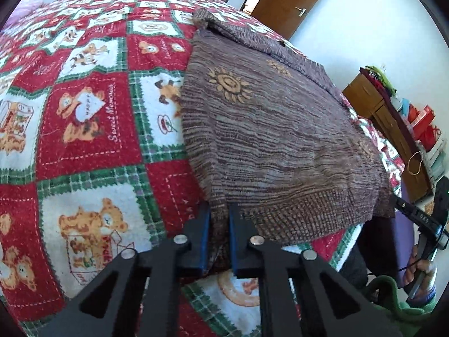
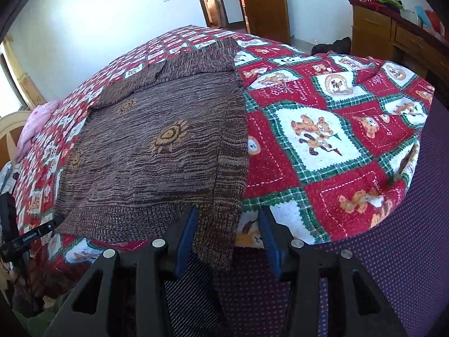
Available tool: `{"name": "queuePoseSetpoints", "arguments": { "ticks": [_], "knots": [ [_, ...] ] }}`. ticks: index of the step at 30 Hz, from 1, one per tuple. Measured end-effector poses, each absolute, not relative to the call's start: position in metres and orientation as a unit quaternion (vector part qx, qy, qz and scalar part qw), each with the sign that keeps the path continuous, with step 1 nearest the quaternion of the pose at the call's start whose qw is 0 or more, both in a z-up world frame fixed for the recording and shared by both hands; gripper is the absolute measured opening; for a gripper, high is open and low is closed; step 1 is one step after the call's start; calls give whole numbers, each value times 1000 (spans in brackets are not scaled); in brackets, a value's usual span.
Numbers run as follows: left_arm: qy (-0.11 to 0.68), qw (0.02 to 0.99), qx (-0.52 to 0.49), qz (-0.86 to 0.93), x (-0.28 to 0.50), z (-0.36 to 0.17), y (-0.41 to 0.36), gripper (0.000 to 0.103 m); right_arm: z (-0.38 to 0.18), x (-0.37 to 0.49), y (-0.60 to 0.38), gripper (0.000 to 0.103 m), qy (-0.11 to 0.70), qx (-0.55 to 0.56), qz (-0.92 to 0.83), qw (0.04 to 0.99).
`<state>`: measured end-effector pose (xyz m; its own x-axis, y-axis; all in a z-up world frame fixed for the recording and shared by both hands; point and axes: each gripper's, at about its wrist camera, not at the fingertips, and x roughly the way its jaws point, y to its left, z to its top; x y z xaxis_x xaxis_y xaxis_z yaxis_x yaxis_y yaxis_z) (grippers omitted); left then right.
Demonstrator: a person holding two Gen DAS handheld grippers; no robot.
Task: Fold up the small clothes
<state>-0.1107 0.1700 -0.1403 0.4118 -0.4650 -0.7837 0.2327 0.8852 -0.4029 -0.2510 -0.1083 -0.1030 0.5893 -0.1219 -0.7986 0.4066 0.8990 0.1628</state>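
Note:
A brown knitted sweater (image 1: 266, 126) with tan sun patterns lies flat on a red, white and green teddy-bear bedspread (image 1: 84, 112). My left gripper (image 1: 219, 210) is shut on the sweater's near left hem corner, with cloth pinched between the blue pads. In the right wrist view the sweater (image 2: 157, 146) reaches the bed's near edge and its right corner hangs over. My right gripper (image 2: 228, 213) is open around that hanging corner: the cloth lies beside the left pad, and a gap shows before the right pad. The left gripper's tip (image 2: 28, 236) shows at the sweater's other corner.
The bedspread (image 2: 322, 140) extends right of the sweater. A wooden desk (image 2: 373, 28) with piled cloths stands at the far right, and brown doors (image 2: 263, 2) stand behind. Purple dotted fabric (image 2: 378, 252) lies below the bed edge. A hand (image 1: 418, 269) holds the right gripper's handle.

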Motion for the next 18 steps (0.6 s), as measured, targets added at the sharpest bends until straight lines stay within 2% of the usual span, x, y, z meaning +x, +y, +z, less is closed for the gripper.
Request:
{"name": "queuePoseSetpoints", "arguments": {
  "ticks": [1,3,6,11,18],
  "knots": [
    [501,830,-120,-213,-111,-140,171,11,-103,-250,-107,44,430,162,-147,876],
    [501,829,-120,-218,-111,-139,170,10,-103,-247,-104,14,438,147,-145,875],
    [502,823,-136,-229,-108,-134,171,9,-103,-245,-110,5,438,183,-121,872],
    [491,822,-156,-242,-92,-113,173,9,-82,-243,-132,5,399,270,-63,874],
    [458,838,-162,-248,-36,-71,165,9,-41,-192,-162,5,345,286,-31,893]
  ]
}}
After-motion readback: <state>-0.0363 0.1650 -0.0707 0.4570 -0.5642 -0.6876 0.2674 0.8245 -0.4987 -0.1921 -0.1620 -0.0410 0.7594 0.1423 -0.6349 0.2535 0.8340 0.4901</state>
